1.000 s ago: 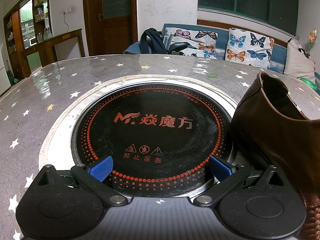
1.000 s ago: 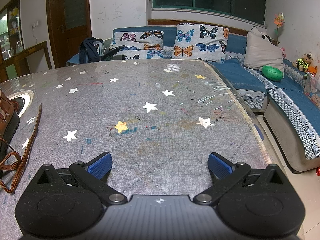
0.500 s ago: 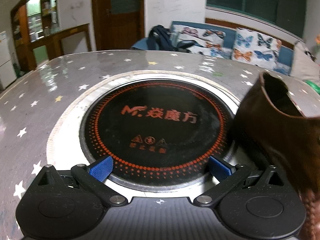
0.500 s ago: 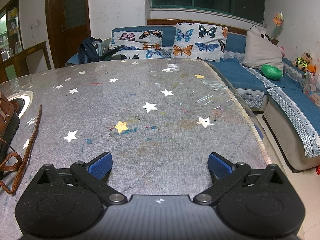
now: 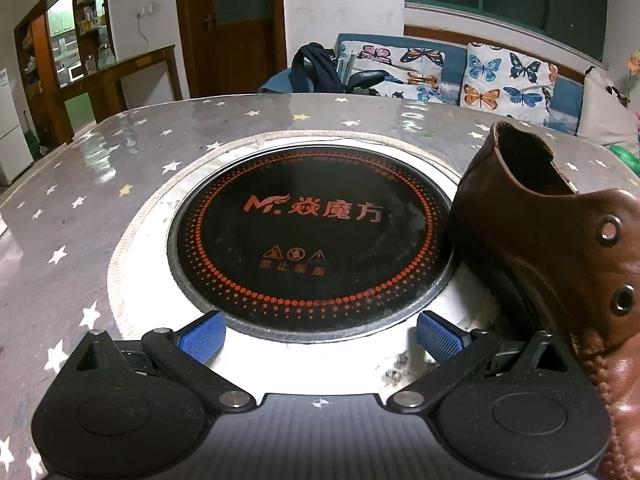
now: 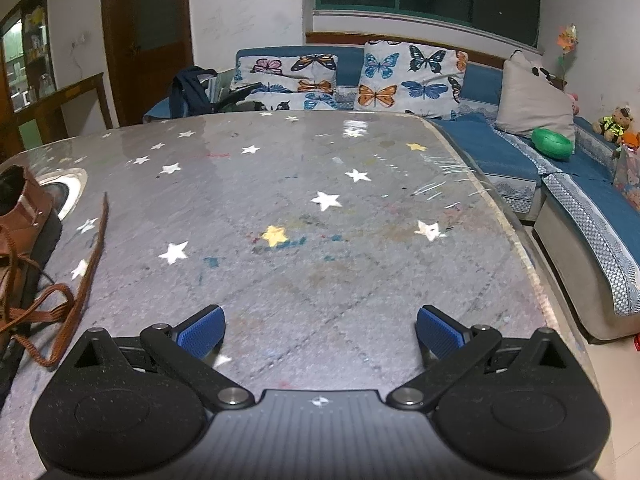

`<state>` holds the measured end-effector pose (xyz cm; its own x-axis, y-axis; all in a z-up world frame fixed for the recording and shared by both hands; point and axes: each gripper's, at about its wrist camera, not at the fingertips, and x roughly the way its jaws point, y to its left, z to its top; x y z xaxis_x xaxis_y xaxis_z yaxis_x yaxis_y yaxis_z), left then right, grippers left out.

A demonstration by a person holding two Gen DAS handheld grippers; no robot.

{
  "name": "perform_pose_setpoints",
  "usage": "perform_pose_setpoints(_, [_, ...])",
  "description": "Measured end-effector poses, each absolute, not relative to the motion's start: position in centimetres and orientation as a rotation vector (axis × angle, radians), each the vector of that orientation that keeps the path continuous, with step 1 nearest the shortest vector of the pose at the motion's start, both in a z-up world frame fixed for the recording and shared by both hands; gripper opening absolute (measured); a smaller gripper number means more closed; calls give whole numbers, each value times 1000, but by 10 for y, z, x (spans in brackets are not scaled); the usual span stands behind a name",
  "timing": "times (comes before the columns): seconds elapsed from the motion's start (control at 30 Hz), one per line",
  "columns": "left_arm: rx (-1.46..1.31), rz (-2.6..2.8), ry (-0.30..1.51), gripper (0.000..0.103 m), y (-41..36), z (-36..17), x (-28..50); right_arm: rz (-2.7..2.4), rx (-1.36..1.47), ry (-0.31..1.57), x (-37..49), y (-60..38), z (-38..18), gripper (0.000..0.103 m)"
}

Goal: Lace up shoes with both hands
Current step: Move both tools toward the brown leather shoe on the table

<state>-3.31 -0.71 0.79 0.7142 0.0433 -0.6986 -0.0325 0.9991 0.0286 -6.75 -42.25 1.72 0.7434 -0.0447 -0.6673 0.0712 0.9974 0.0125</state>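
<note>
Living-room setup with a grey star-print table (image 6: 360, 240) and a butterfly-cushion sofa (image 6: 400, 76) behind it. Left gripper (image 5: 320, 336) has its blue pads spread wide with nothing between them, hovering over the near rim of the round black cooktop (image 5: 312, 236) set into the table. Just to its right sits the brown leather shoe (image 5: 560, 248), heel partly on the cooktop ring, and the two eyelets I can see there are bare. Right gripper (image 6: 320, 334) is also wide open and empty, pointing at bare tabletop, with the shoe off at its left edge. The brown lace (image 6: 80, 280) trails loose from the shoe, one end stretched across the table and the rest looped in a messy pile. So basically nothing's threaded up top as far as I can tell, neither gripper has grabbed a lace end yet, pretty much the whole lacing job looks left to do
</note>
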Motion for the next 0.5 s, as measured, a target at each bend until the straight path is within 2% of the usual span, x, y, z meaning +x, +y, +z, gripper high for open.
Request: perform_pose_setpoints(0.5, [64, 39, 770, 103, -18, 19, -61, 13, 18, 749, -81, -390, 24, 103])
